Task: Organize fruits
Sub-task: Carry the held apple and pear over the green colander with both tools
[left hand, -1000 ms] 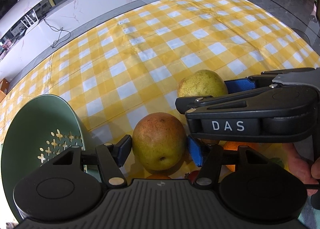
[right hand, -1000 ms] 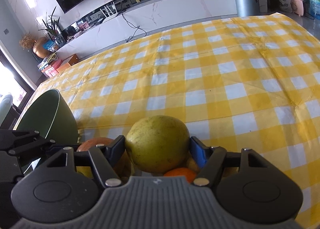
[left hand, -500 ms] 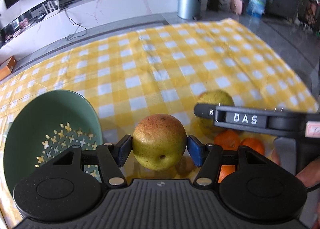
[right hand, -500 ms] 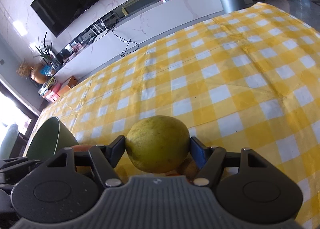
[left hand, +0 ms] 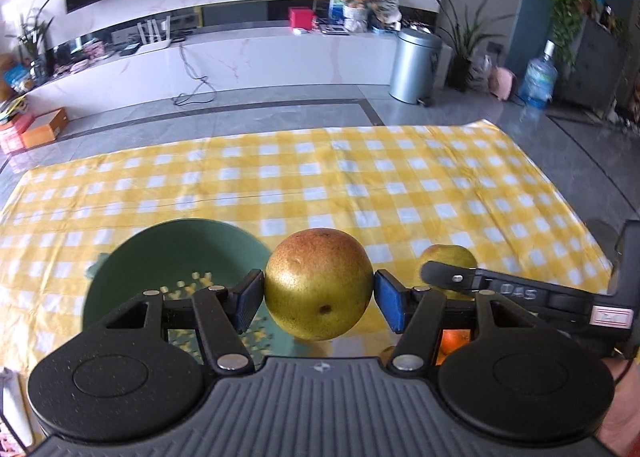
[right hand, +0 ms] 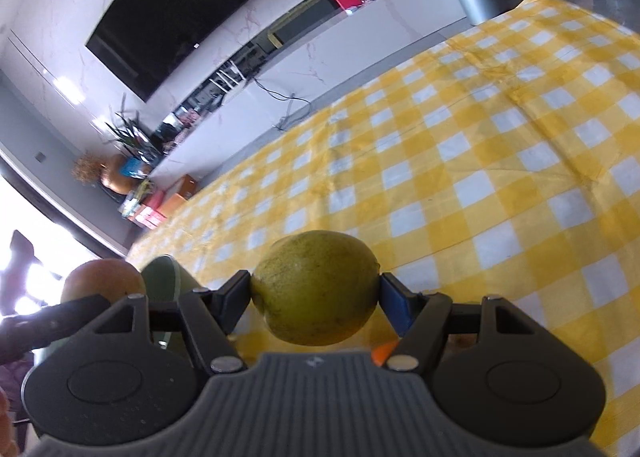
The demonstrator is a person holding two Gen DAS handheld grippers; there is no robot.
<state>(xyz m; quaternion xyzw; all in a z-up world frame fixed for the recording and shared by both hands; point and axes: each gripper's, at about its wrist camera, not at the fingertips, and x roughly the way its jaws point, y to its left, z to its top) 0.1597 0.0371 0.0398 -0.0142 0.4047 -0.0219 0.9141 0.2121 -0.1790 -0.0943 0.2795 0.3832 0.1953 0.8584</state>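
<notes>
My left gripper is shut on a reddish-green pear, held in the air above the cloth. A green perforated bowl stands just to its left and below. My right gripper is shut on a yellow-green pear, also lifted. In the left wrist view the right gripper's arm crosses the lower right, with the yellow-green pear behind it and an orange below. In the right wrist view the reddish pear and the bowl show at the lower left.
A yellow and white checked cloth covers the floor ahead. Beyond it stand a silver bin, a white TV bench, a water bottle and plants. A hand shows at the lower right.
The left gripper has risen with the reddish pear and rolled level, so the bowl now sits below it. The right gripper has lifted slightly and rolled, keeping its pear.
</notes>
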